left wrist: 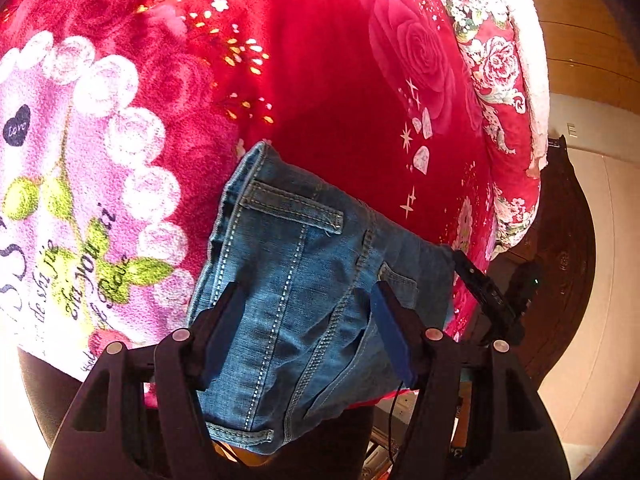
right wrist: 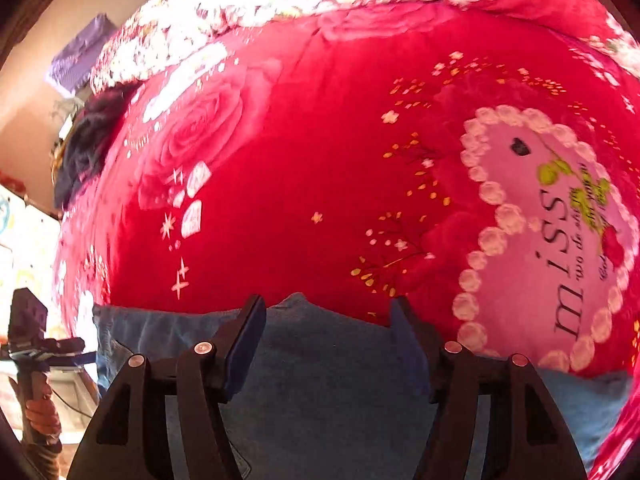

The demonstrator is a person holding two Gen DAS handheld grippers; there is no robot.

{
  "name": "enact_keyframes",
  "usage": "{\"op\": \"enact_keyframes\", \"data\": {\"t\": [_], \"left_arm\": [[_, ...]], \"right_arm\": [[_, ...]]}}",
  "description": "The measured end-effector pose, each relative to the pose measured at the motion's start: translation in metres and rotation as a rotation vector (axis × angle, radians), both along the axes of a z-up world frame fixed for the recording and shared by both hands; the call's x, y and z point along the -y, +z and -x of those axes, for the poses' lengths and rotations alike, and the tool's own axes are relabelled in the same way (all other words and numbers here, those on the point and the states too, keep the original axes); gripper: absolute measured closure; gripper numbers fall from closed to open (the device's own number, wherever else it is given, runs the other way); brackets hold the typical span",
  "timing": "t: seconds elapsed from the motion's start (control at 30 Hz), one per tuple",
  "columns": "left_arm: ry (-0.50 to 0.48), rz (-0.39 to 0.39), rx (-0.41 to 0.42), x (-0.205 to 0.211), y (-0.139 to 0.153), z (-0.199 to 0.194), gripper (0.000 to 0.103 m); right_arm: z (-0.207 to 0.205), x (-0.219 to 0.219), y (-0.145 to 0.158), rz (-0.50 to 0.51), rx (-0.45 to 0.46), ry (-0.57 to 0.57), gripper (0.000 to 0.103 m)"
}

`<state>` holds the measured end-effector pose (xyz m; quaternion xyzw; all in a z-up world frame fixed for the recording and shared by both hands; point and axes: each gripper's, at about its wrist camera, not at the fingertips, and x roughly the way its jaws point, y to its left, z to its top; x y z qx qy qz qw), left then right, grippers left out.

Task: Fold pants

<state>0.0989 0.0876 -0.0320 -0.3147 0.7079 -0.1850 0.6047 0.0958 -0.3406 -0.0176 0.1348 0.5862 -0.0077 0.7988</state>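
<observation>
- Left wrist view: the blue denim pants (left wrist: pixel 304 280) lie on a red floral blanket (left wrist: pixel 320 80), filling the lower centre of the frame.
- The waistband with its belt loop sits toward the upper left of the garment, and the long axis runs from there down to the bottom centre, where a hem hangs past the blanket's edge.
- The left gripper (left wrist: pixel 308 296) has its jaws spread wide, released, with denim showing between the 2 blue pads (left wrist: pixel 390 328); whether they touch the cloth I cannot tell.
- Only this view shows seams, stitching and a pocket, plus the right gripper (left wrist: pixel 496 300) as a dark shape at the garment's right edge.
- Right wrist view: the pants (right wrist: pixel 328 380) appear as a plain blurred blue band across the bottom of the frame, long axis left to right.
- The right gripper (right wrist: pixel 328 308) is also spread apart, holding nothing, over the cloth's upper edge.
- Only this view shows the pink heart panel (right wrist: pixel 552 240) at right and the left gripper (right wrist: pixel 32 344) at lower left, a hand (right wrist: pixel 40 412) on its handle.
</observation>
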Motion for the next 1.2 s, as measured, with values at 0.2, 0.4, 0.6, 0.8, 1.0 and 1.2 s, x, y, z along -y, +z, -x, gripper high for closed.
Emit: {"op": "enact_keyframes", "data": {"t": [0.2,0.4,0.6,0.8,1.0,1.2], "left_arm": [[-0.053,-0.034,0.021,0.004,0.001,0.000,0.039],[-0.081,-0.096,0.017,0.014,0.004,-0.009,0.040],[-0.137,0.020,0.057,-0.022,0.046,0.050,0.039],[-0.097,0.166,-0.090,-0.021,0.020,0.112,0.038],[-0.017,0.038,-0.096,-0.014,-0.004,0.092,0.047],[-0.040,0.009,-0.059,-0.013,0.002,0.085,0.055]], "right_arm": [[0.004,-0.044,-0.003,0.163,-0.041,0.245,0.102],[-0.003,-0.034,-0.016,0.274,-0.043,0.116,0.098],[0.060,-0.005,0.033,0.034,0.162,-0.116,0.057],[0.143,0.019,0.033,-0.027,0.165,-0.270,0.049],[0.221,0.058,0.026,-0.122,0.173,-0.477,0.049],[0.318,0.110,0.031,-0.135,0.215,-0.736,0.048]]}}
